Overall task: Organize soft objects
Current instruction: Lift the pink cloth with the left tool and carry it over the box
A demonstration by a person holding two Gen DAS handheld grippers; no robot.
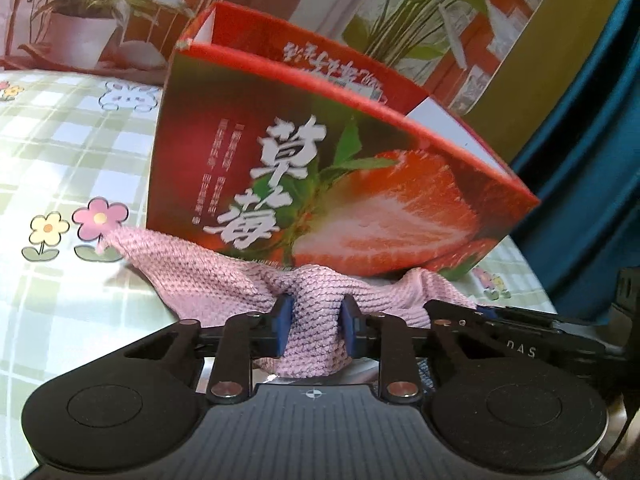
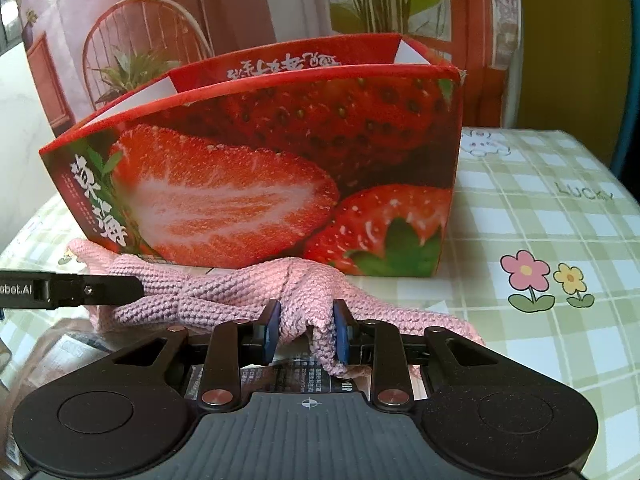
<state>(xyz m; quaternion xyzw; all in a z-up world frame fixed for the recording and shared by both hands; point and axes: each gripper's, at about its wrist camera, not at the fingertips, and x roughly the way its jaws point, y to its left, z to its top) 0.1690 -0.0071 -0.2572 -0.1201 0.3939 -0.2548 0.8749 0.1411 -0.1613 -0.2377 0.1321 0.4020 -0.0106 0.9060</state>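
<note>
A pink knitted cloth (image 1: 224, 280) is seen lying crumpled on a green-and-white checked tablecloth w/ flower prints (image 1: 60, 152), just in front of an open red cardboard box printed w/ strawberries (image 1: 340, 184); the cloth's far edge touches the box's base. In the left wrist view, the left gripper (image 1: 316, 320) is clenched on a bunched fold of the cloth: the fold is pinched between the 2 blue pads (image 1: 283, 322), rising above them toward the box and hanging below them toward the gripper body. In the right wrist view, the right gripper (image 2: 306, 326) is likewise clenched on a gathered ridge of the same cloth (image 2: 248, 284), w/ fabric pressed between its 2 blue pads (image 2: 271, 326) and a strand hanging down behind them. The cloth is stretched between the 2 grips, approx. parallel to the box front. A black finger of the left gripper (image 2: 92, 288) is visible at the left edge of the right wrist view, resting against the cloth. The box (image 2: 280, 152) is upright, its top open. Potted plants (image 1: 84, 20) are seen behind the box.
</note>
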